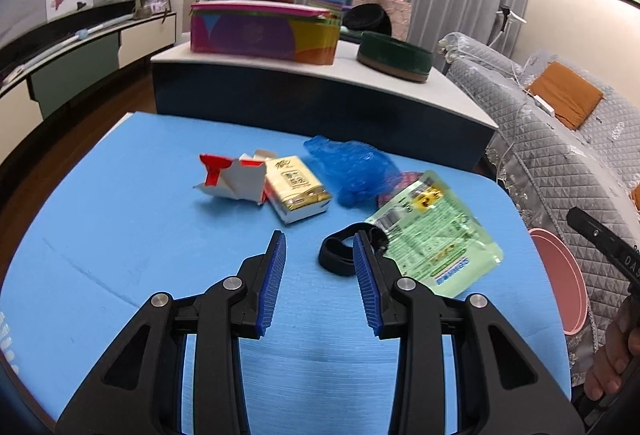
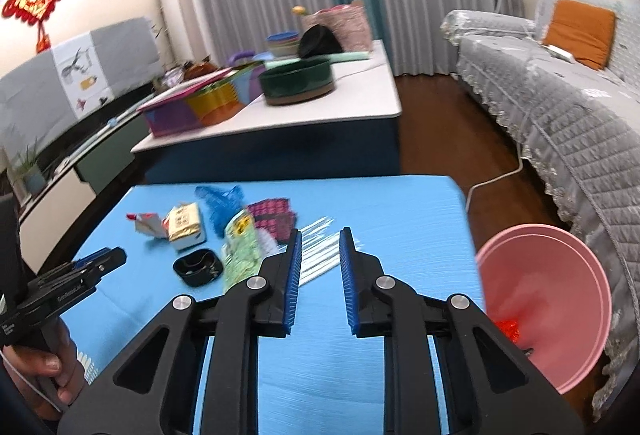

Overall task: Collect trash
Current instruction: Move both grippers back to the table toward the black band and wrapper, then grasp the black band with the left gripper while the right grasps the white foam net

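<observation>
Trash lies on the blue table (image 1: 120,215): a torn red and white carton (image 1: 232,179), a yellow tissue pack (image 1: 296,191), a crumpled blue plastic bag (image 1: 352,167), a green pouch (image 1: 436,235) and a black open case (image 1: 340,255). My left gripper (image 1: 320,247) is open and empty, just short of the black case. My right gripper (image 2: 320,243) is open and empty above the table, over a clear striped wrapper (image 2: 320,255). The pink bin (image 2: 560,295) stands to its right, with red scraps (image 2: 508,327) inside.
A low white table (image 2: 360,107) behind holds a colourful box (image 1: 260,35) and a dark green round tin (image 1: 396,55). A grey quilted sofa (image 2: 580,115) runs along the right. A TV cabinet (image 1: 60,63) stands at the left.
</observation>
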The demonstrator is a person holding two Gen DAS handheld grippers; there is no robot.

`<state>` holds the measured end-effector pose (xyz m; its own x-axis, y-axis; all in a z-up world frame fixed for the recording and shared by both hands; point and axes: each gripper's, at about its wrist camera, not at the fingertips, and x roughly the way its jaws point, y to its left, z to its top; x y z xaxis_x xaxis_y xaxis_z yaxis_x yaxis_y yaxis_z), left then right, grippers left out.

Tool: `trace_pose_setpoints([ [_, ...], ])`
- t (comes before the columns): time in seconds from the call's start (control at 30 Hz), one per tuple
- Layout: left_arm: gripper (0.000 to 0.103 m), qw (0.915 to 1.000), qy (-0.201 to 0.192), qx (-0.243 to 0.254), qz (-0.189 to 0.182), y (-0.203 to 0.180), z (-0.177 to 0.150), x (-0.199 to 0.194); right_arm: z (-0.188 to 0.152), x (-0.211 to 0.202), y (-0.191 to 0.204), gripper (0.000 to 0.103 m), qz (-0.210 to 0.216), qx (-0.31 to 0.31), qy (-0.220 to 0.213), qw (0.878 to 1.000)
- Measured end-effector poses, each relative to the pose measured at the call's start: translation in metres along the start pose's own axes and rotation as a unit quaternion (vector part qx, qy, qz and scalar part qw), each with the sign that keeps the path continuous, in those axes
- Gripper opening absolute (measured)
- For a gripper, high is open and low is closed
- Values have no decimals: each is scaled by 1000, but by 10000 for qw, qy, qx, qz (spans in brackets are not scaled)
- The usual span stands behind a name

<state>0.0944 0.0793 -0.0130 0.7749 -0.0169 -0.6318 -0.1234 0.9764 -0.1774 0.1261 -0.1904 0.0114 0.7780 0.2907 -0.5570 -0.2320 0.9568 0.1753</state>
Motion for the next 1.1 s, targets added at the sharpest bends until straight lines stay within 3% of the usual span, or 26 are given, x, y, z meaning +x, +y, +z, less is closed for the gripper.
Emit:
trace_pose_setpoints([
  [0.47,35,9994,353,-19,-39,-10,-3,44,-14,49,22,21,366,-328,571,9972],
  [0.93,35,9971,753,-37,132,-14,-9,71,-25,72,29,20,664,-599,939,9916],
  [1.0,25,9967,804,-22,106,-15,-9,73,-25,73,30,19,692,-627,963,9910],
  [1.1,11,9958,912,52,94,-19,-11,75,-26,73,33,9,769,-711,1006,9894],
])
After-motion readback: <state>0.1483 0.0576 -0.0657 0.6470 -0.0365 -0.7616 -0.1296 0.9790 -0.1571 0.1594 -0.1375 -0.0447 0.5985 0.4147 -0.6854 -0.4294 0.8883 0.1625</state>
